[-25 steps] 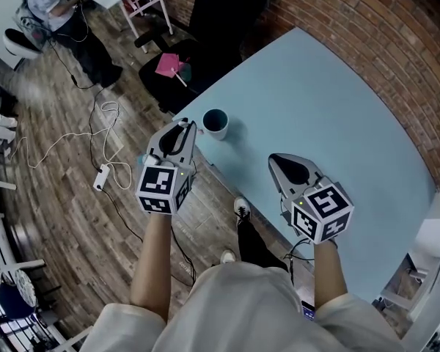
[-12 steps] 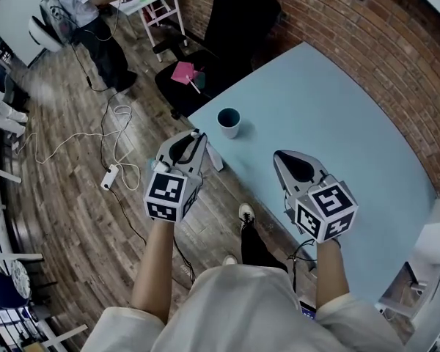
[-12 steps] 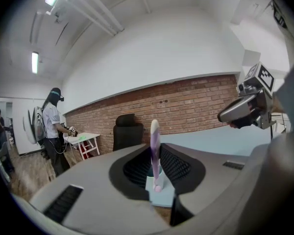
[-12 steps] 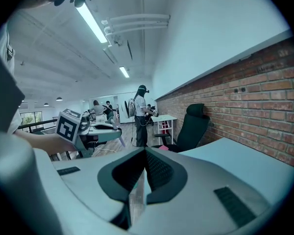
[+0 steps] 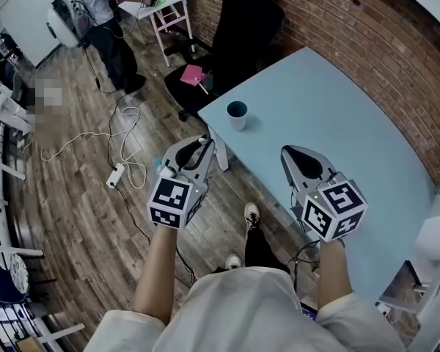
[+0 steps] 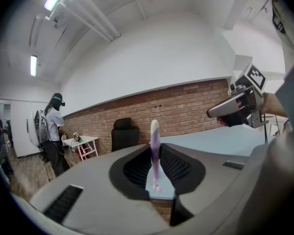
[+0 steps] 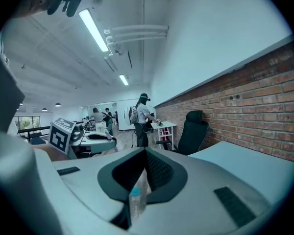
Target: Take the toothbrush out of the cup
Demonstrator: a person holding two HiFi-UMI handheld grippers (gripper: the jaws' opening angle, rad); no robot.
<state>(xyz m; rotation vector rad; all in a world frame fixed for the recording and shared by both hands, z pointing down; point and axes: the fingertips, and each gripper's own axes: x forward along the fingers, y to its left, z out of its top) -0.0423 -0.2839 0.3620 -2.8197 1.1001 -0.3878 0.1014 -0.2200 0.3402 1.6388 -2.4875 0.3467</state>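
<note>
Toothbrush [image 6: 155, 153] is out of the cup [image 5: 237, 113].
Head view: my left claw [image 5: 204, 145] is off the table [image 5: 337, 108] edge, and nothing sticks out of the cup.
Left gripper view: jaws part-open, clamped on the upright brush.
Right gripper view: right claw [image 7: 146, 153] closed, idle.
Extraction looks done; next I'd set it down.

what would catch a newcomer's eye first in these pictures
The purple and white toothbrush clamped upright in the left gripper, held just off the edge of the pale blue table. Next, the lone cup near that table's corner, with no brush showing in it, and the right gripper over the table, shut on a small clear thing I can't identify.
</note>
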